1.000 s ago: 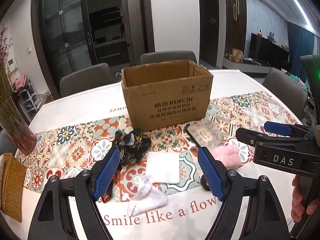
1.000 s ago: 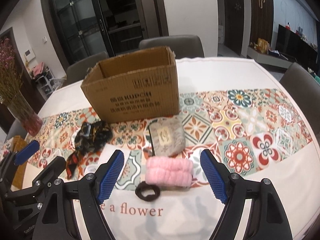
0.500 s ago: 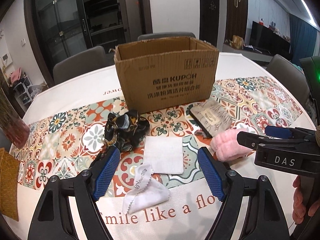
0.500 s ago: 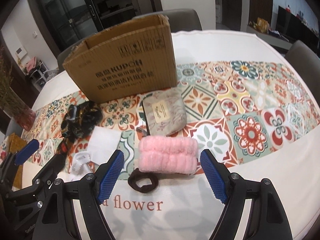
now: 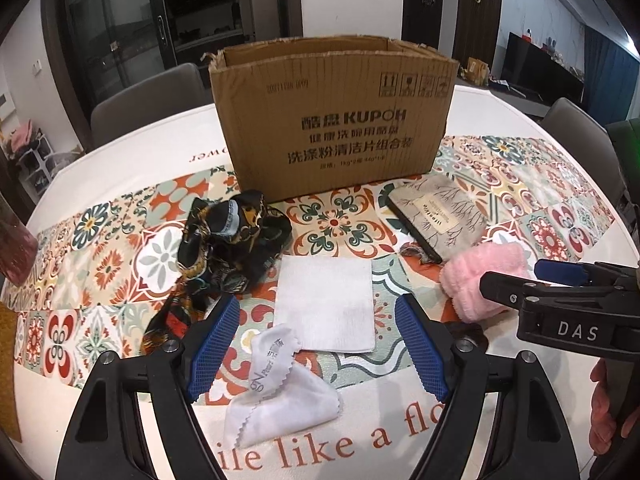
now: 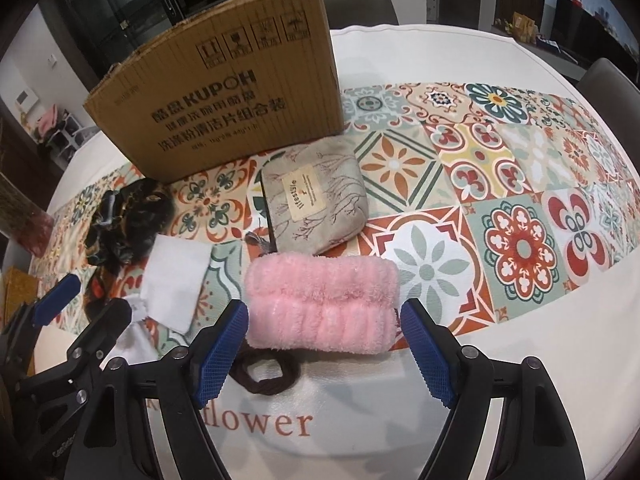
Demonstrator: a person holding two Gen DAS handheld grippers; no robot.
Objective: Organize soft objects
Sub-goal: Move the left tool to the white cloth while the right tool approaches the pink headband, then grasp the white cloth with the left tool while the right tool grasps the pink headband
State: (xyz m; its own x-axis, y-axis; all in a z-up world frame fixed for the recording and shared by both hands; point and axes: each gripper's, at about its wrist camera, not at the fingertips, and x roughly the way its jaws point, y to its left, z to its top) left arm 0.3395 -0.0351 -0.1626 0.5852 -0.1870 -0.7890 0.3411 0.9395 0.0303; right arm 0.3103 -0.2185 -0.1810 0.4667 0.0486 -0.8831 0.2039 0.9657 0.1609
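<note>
In the left wrist view my left gripper (image 5: pixel 318 344) is open, hovering over a folded white cloth (image 5: pixel 326 302) and a crumpled white lens cloth (image 5: pixel 276 396). A black patterned scarf (image 5: pixel 232 240) lies just to their left. In the right wrist view my right gripper (image 6: pixel 324 346) is open, its blue pads flanking the near edge of a pink fluffy headband (image 6: pixel 320 296) without pressing it. A brown hair tie (image 6: pixel 264 368) lies just in front, and a grey fabric pouch (image 6: pixel 316 204) just behind. The open cardboard box (image 5: pixel 336 120) stands behind them all.
A patterned runner crosses the white tablecloth (image 6: pixel 400 420). A reddish vase (image 5: pixel 16 252) and a woven mat (image 5: pixel 8 360) sit at the far left edge. Grey chairs (image 5: pixel 148 96) ring the table. A person's hand (image 5: pixel 604 412) holds the right gripper's handle (image 5: pixel 576 312).
Both grippers have come down and closer to the table, tilting more steeply. The cloths and the pink headband now look larger and sit between the fingers. Jaw widths are unchanged.
</note>
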